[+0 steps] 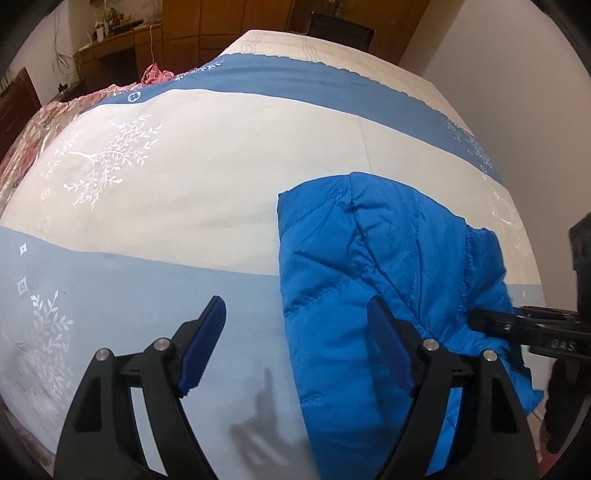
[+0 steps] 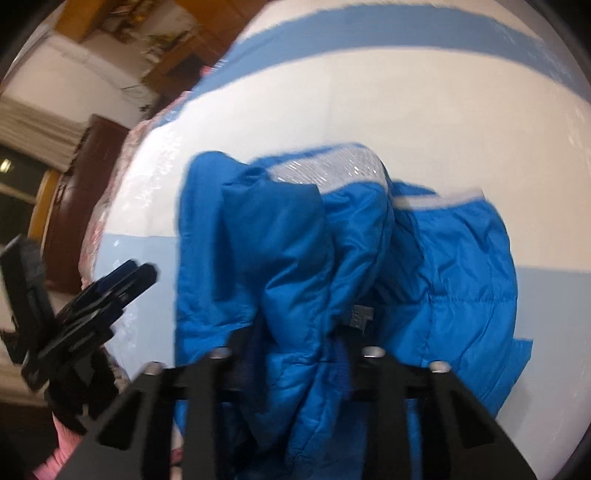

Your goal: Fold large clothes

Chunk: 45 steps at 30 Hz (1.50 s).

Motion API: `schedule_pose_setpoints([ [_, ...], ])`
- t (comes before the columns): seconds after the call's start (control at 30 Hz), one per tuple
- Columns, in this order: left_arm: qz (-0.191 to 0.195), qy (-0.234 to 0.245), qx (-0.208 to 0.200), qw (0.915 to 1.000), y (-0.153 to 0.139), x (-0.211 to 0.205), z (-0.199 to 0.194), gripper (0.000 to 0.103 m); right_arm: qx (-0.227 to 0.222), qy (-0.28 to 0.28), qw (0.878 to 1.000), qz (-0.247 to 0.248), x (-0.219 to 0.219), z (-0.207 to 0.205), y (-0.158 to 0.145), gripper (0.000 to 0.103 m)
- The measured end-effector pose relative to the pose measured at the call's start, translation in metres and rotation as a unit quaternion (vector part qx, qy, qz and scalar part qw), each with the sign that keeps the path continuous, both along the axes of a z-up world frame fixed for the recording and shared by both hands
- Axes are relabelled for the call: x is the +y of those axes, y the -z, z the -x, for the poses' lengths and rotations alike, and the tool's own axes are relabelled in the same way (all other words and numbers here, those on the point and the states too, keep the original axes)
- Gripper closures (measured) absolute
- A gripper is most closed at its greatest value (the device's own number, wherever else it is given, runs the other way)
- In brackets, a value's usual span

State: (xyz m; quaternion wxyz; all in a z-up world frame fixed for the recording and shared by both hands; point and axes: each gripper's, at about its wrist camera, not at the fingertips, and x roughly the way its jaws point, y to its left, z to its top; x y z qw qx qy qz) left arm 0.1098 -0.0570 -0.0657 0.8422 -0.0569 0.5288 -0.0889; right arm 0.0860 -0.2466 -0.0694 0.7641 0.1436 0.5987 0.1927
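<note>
A bright blue quilted jacket (image 1: 354, 280) lies folded on the bed, at the right in the left wrist view. My left gripper (image 1: 295, 332) is open and empty, just above the jacket's left edge, its right finger over the fabric. My right gripper (image 2: 295, 332) is shut on a bunched part of the blue jacket (image 2: 295, 266); its fingertips are buried in the folds. In the left wrist view the right gripper (image 1: 476, 321) pinches the jacket's right edge. The left gripper also shows in the right wrist view (image 2: 125, 280), left of the jacket.
The bed cover (image 1: 184, 192) has white, light blue and dark blue bands with silver leaf prints. A pink floral quilt (image 1: 44, 125) lies along the bed's left side. Wooden cabinets (image 1: 177, 33) and a dark chair (image 1: 340, 29) stand beyond the bed. A white wall (image 1: 517, 92) is at the right.
</note>
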Motion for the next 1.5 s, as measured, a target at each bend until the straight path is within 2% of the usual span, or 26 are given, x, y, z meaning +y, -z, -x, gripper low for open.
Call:
schedule_pose_setpoints([
  [0.17, 0.004, 0.004, -0.007, 1.0000, -0.007, -0.003, 0.000, 0.024, -0.031, -0.007, 0.999, -0.020, -0.012, 0.013, -0.027, 0.088],
  [0.47, 0.018, 0.034, -0.025, 0.9989, -0.022, -0.033, 0.014, 0.024, -0.078, 0.010, 0.997, -0.020, -0.055, 0.051, -0.066, 0.090],
  [0.57, 0.024, 0.053, -0.023, 0.9980, -0.022, -0.051, 0.020, 0.024, -0.083, 0.024, 0.996, -0.019, -0.063, 0.059, -0.069, 0.090],
  [0.77, 0.030, 0.091, -0.014, 0.9953, -0.013, -0.086, 0.032, 0.024, -0.053, 0.057, 0.997, -0.022, -0.093, 0.065, -0.043, 0.090],
  [1.0, 0.018, 0.119, 0.016, 0.9927, 0.018, -0.115, 0.042, 0.024, 0.019, 0.101, 0.993, -0.055, -0.126, 0.063, 0.038, 0.087],
  [1.2, 0.029, 0.112, 0.023, 0.9931, 0.039, -0.115, 0.045, 0.021, 0.026, 0.115, 0.990, -0.077, -0.131, 0.068, 0.079, 0.082],
  [1.37, 0.016, 0.107, 0.015, 0.9940, 0.046, -0.115, 0.047, 0.020, 0.029, 0.115, 0.990, -0.073, -0.128, 0.068, 0.090, 0.082],
  [1.5, 0.010, 0.100, 0.018, 0.9947, 0.037, -0.115, 0.040, 0.024, 0.018, 0.099, 0.994, -0.044, -0.119, 0.068, 0.071, 0.078],
])
